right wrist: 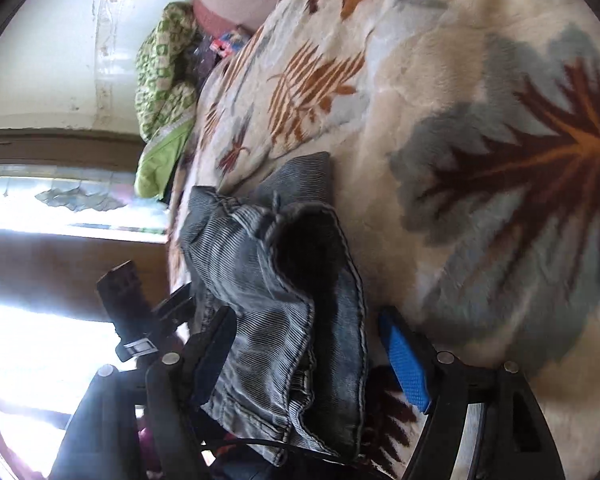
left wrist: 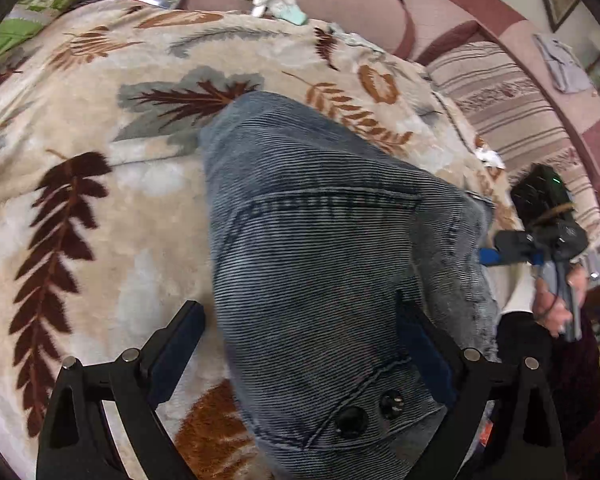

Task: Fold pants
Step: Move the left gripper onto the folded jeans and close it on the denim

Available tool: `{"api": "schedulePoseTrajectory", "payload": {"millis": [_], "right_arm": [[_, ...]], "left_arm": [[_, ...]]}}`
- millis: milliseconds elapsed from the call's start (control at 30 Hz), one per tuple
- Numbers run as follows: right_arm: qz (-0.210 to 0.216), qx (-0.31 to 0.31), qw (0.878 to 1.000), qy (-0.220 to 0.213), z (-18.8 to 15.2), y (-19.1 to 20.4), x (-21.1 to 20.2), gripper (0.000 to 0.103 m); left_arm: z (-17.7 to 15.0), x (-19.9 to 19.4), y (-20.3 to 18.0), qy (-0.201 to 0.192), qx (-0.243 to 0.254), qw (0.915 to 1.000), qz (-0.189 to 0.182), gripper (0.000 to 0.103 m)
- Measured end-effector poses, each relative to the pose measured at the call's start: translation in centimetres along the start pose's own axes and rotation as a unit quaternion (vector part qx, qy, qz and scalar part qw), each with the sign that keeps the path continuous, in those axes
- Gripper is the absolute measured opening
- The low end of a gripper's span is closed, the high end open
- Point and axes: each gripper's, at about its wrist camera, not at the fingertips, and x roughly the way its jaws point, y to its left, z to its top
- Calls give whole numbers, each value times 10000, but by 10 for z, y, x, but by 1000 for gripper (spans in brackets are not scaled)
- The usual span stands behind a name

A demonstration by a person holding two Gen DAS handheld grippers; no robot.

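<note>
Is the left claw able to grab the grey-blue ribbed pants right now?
Probably yes: the left claw is open with the grey-blue ribbed pants lying between its fingers, and nothing blocks them.

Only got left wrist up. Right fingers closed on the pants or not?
Observer: No. The right gripper has its fingers apart; the pants lie between them, with the blue pad clear of the denim.
Operator: Cloth flat at that end?
Observer: No, it's bunched. An opening gapes there, dark inside.
</note>
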Motion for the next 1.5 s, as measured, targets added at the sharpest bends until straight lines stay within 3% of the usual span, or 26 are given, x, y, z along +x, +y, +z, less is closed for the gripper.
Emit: {"api": "schedulePoseTrajectory", "payload": {"millis": [100, 233, 367, 400, 500, 633, 733, 800, 867, 967, 1100, 1233, 1500], "right_arm": [[246, -115, 9992, 277, 13, 2, 11, 77], [-11, -556, 9979, 335, 14, 27, 32, 79], [12, -656, 9976, 239, 4, 41, 41, 81], [-58, -725, 9972, 175, 0, 44, 42, 81], [255, -590, 9978, 149, -12, 46, 46, 81], [-114, -1006, 9948, -94, -28, 60, 51, 80], [-188, -817, 9960, -295, -32, 55, 47, 69], [-204, -582, 9972, -431, -34, 46, 40, 47], [-43, -325, 9979, -555, -39, 36, 34, 42], [-25, -309, 9967, -744, -48, 39, 31, 39], [258, -314, 9950, -908, -49, 47, 28, 36], [378, -234, 9945, -947, -43, 55, 28, 36], [461, -652, 9917, -1010, -5, 113, 28, 36]], "left_arm": [[4, 3, -1, -15, -51, 9994, -349, 97], [6, 7, -6, -92, 75, 9990, -442, 97], [9, 6, -3, -150, 10, 9980, -609, 97], [9, 5, -1, -171, 1, 9979, -628, 94], [7, -1, -5, -257, 129, 9977, -617, 81], [5, -4, -11, -356, 329, 9971, -582, 70], [4, -4, -7, -370, 253, 9976, -533, 61], [2, -7, -2, -395, 142, 9975, -569, 55], [1, -7, 2, -438, 16, 9973, -586, 49], [0, -9, 4, -495, -114, 9971, -560, 38], [3, -13, 5, -510, -232, 9964, -639, 32], [9, -24, 7, -549, -477, 9947, -732, 30], [40, -71, 4, -1046, -615, 9922, -287, 29]]}}
